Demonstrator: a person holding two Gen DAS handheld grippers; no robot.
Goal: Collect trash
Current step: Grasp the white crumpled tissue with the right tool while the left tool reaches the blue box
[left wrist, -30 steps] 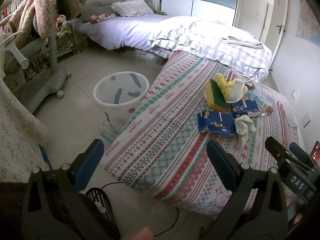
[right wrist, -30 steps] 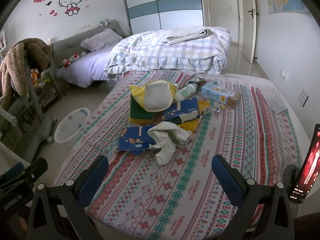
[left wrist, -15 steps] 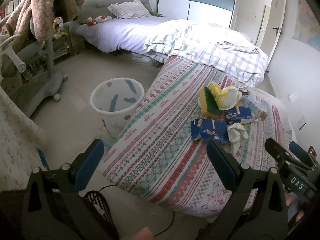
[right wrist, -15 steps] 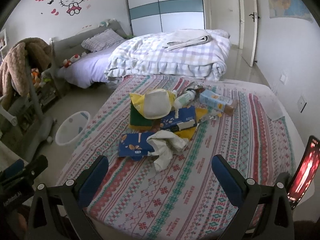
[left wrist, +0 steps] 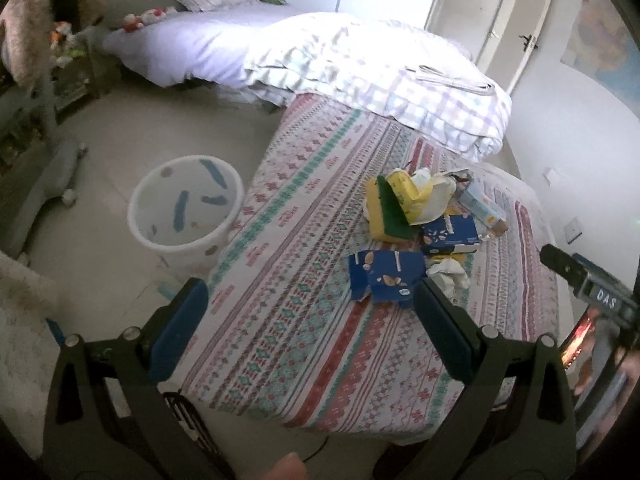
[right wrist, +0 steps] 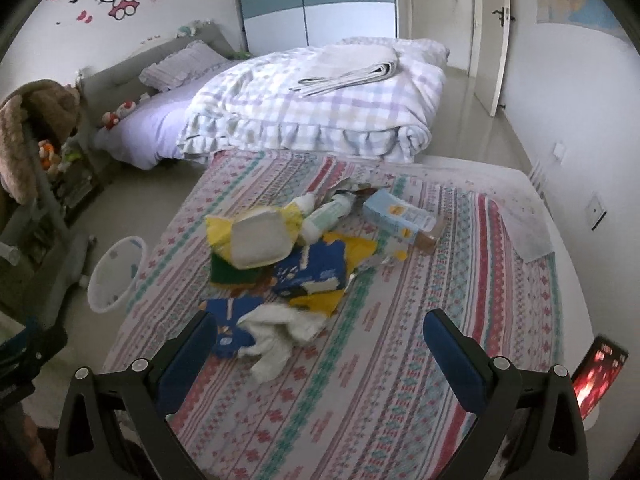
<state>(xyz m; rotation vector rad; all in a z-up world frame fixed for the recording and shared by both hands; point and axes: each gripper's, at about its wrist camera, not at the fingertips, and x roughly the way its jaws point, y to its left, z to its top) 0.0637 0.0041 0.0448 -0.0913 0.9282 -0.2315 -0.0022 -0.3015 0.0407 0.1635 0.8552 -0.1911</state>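
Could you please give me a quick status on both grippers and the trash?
Both hand-held grippers, left and right, open and empty. Trash pile untouched on bedspread. Bin on floor; path clear.

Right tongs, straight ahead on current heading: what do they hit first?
Probably the crumpled white tissue on the patterned bedspread, lying just ahead between the open right tongs, beside the blue snack wrapper. Depth is unclear.

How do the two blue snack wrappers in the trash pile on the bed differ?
The near blue wrapper lies flat on the bedspread, torn open, partly under the crumpled white tissue. The far blue wrapper sits fuller, propped on yellow packaging deeper in the pile. Both are blue with snack pictures and untouched by either gripper.
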